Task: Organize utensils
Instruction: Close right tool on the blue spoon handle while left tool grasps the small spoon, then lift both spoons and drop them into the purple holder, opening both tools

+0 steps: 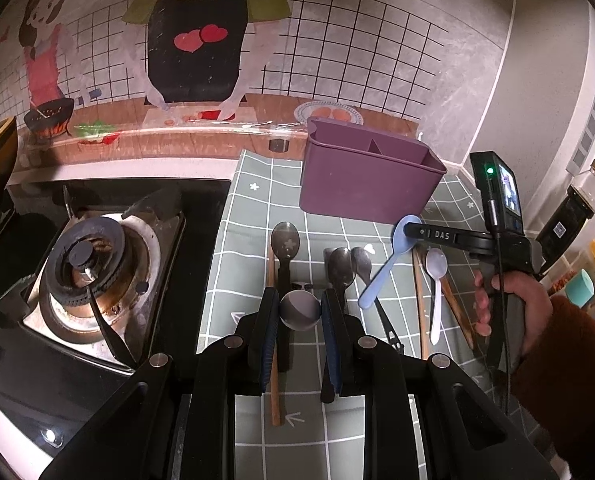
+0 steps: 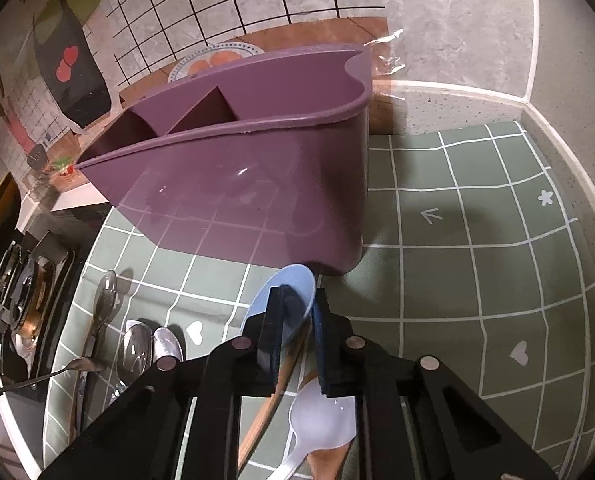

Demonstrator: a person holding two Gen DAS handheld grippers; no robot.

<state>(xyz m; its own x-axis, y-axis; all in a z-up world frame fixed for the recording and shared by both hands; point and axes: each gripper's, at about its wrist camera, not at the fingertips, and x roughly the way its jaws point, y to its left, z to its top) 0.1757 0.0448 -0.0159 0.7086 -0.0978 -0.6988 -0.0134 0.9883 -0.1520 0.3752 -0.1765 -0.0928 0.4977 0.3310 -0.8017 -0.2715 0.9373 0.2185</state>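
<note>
My left gripper point(image 1: 300, 312) is shut on the bowl of a metal spoon point(image 1: 300, 311), held above the green checked mat point(image 1: 253, 208). My right gripper point(image 2: 296, 312) is shut on the bowl of a blue plastic spoon point(image 2: 281, 296), lifted off the mat just in front of the purple divided utensil holder point(image 2: 257, 184); in the left wrist view the blue spoon point(image 1: 381, 272) hangs with its handle pointing down-left, below the holder point(image 1: 361, 184). Several metal spoons point(image 1: 343, 266), a white plastic spoon point(image 1: 436, 280) and wooden chopsticks point(image 1: 419, 308) lie on the mat.
A gas stove burner point(image 1: 85, 264) sits left of the mat. A tiled wall with cartoon stickers stands behind the holder. Bottles and jars point(image 1: 589, 276) stand at the far right. The counter corner point(image 2: 537, 112) lies right of the holder.
</note>
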